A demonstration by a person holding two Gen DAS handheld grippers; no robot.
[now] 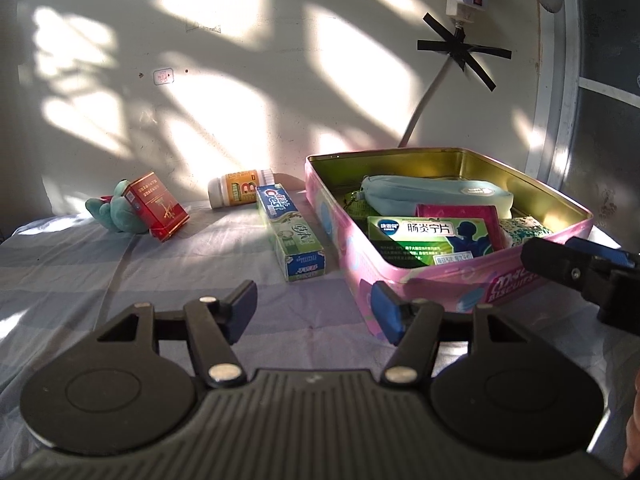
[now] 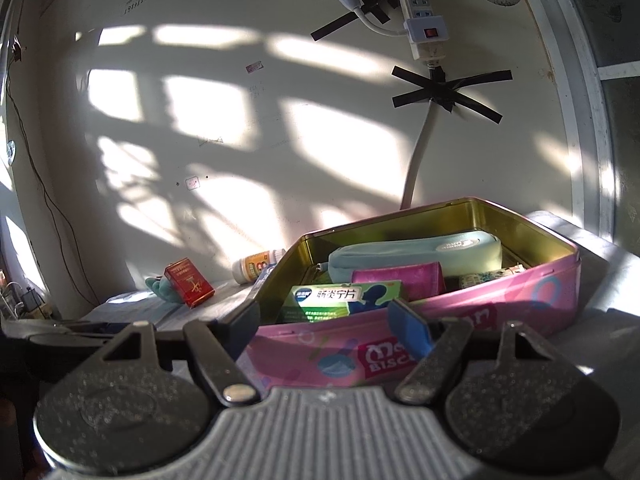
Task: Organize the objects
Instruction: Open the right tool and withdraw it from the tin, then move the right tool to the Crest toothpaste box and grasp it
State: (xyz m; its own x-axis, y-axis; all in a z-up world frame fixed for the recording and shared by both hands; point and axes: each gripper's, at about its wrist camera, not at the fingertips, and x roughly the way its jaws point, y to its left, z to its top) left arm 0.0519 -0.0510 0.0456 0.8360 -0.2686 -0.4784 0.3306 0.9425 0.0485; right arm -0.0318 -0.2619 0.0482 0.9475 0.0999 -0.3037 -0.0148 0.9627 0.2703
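A pink biscuit tin (image 1: 400, 280) stands open on the bed at the right. It holds a green medicine box (image 1: 428, 240), a light blue pouch (image 1: 432, 196), a magenta packet (image 1: 460, 212) and a patterned item (image 1: 524, 230). A Crest toothpaste box (image 1: 288, 232) lies left of the tin. An orange-labelled bottle (image 1: 240, 188), a red box (image 1: 158, 206) and a green plush toy (image 1: 112, 212) lie farther left. My left gripper (image 1: 314, 312) is open and empty above the sheet. My right gripper (image 2: 324, 324) is open and empty at the tin's near wall (image 2: 460, 320); it also shows in the left wrist view (image 1: 580, 264).
A striped sheet (image 1: 80, 280) covers the bed. A sunlit wall (image 1: 240, 80) runs behind it with a power strip (image 2: 420, 12) and taped cable (image 2: 420, 148). A window frame (image 1: 560, 80) stands at the right.
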